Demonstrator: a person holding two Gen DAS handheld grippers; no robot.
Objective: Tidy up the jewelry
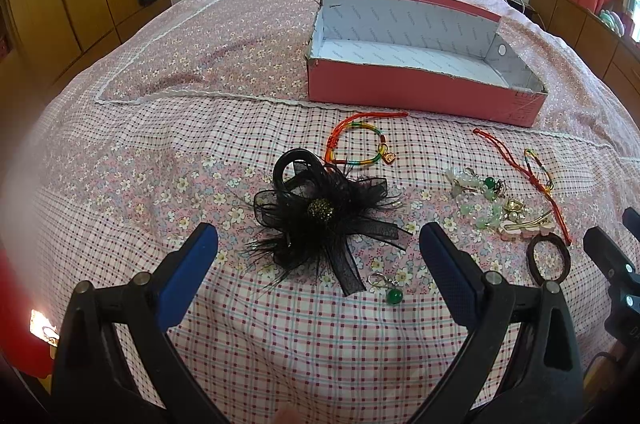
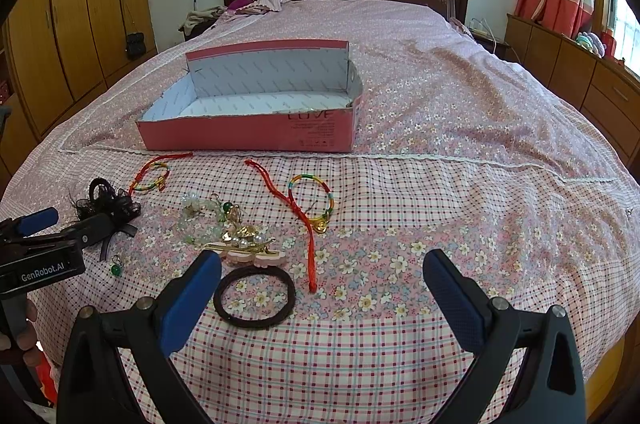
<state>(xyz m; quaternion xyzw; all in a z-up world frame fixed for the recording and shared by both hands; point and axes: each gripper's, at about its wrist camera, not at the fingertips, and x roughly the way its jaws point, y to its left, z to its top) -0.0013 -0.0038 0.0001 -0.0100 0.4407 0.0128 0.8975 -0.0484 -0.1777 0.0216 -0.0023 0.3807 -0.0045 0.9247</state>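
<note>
Both jaws gaped wide, empty — left gripper (image 1: 318,256) around the feathered clip (image 1: 320,216), whose wisps might slip; right gripper (image 2: 322,280) perhaps snagging the hair tie (image 2: 255,298).

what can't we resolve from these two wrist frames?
- Bead and charm pile: right wrist view, pieces overlap and are too small to count or separate.
- Pink box: left wrist view, near wall hides the front strip of its floor.
- Box print: right wrist view, small text unreadable.
- Right gripper: left wrist view, cut off by the frame edge.
- Green bead charm: right wrist view, too small to identify its type.
</note>
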